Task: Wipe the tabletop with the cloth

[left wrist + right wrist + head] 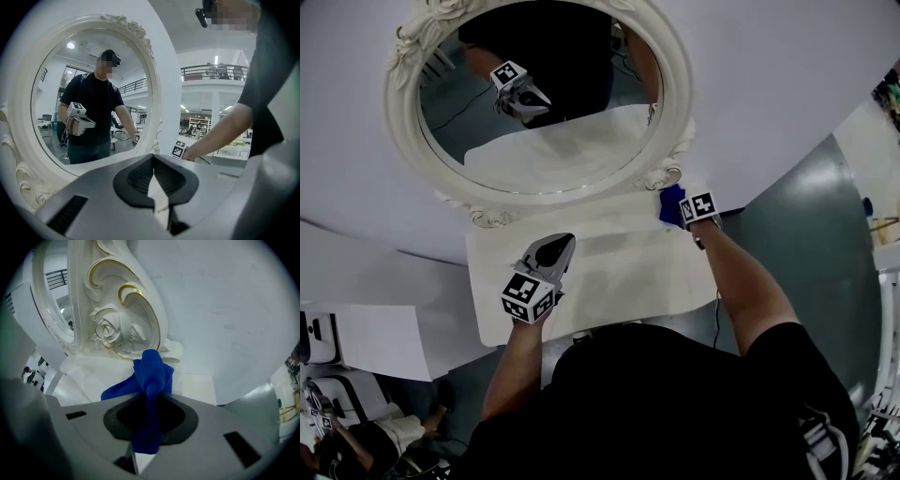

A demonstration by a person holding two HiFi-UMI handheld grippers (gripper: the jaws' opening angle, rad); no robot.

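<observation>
The blue cloth (152, 373) is clamped between the jaws of the right gripper (149, 427), with a bunched fold standing out ahead of the jaws and a loose end trailing back under them. Just ahead of this gripper stands the carved foot of an ornate white mirror (110, 329), with gilt scrolls and a rose, on the white tabletop (199, 385). The cloth is held low at the foot of the frame, but contact with the top cannot be made out. A plain white wall (225, 301) rises behind and to the right. The left gripper (555, 246) is held over the middle of the tabletop, nearer the person than the right one. Its jaws are drawn together to a thin slit with nothing gripped, and they are aimed at the mirror, in which the person and this gripper are reflected.
</observation>
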